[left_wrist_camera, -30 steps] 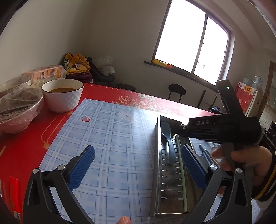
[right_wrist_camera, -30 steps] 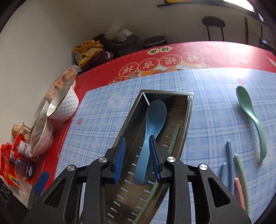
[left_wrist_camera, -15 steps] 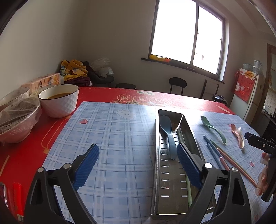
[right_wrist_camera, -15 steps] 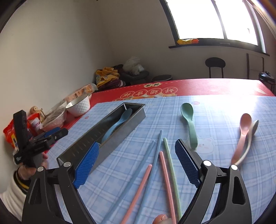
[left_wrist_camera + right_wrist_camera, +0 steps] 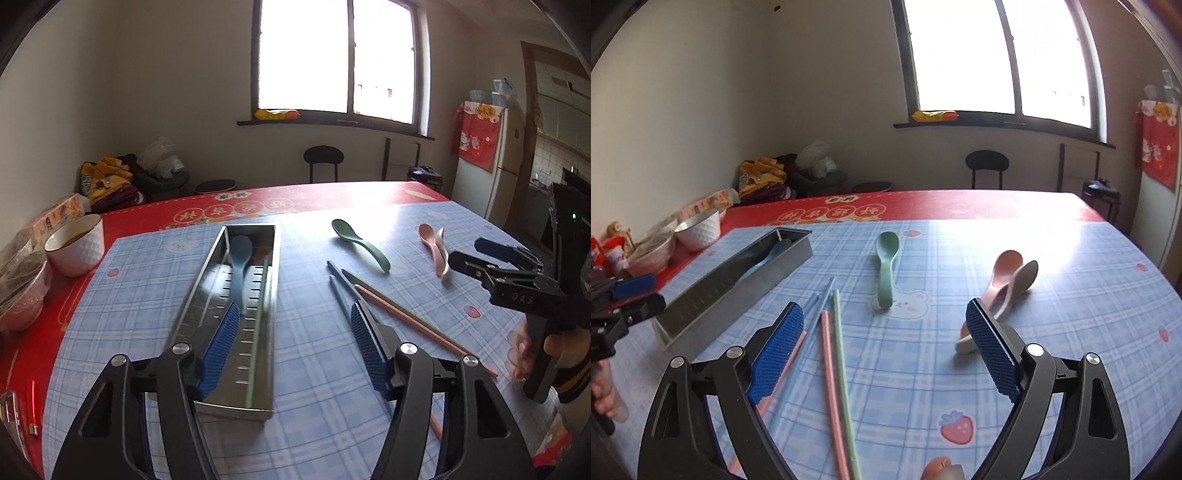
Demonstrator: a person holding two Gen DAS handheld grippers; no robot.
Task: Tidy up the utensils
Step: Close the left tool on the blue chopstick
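A steel utensil tray [image 5: 207, 291] [image 5: 713, 291] lies on the blue checked mat and holds a blue spoon [image 5: 239, 254] and a green chopstick. On the mat to its right lie a green spoon [image 5: 360, 240] [image 5: 886, 266], a pink spoon [image 5: 1003, 275] resting on a white spoon [image 5: 1021, 280], and several loose chopsticks [image 5: 831, 350] in blue, pink and green. My left gripper [image 5: 291, 336] is open and empty, low over the tray's near right wall. My right gripper [image 5: 886, 343] is open and empty above the mat between chopsticks and spoons; it also shows in the left wrist view [image 5: 491, 258].
A white bowl [image 5: 75, 245] of brown liquid and a wrapped bowl [image 5: 18, 291] stand on the red tablecloth at the left. Snack packets [image 5: 605, 254] lie at the table's left edge. Chairs and a fridge stand beyond the table's far side.
My right gripper has let go of the blue spoon in the tray, opened wide and pulled back right over the chopsticks. My left gripper has shifted right toward the tray.
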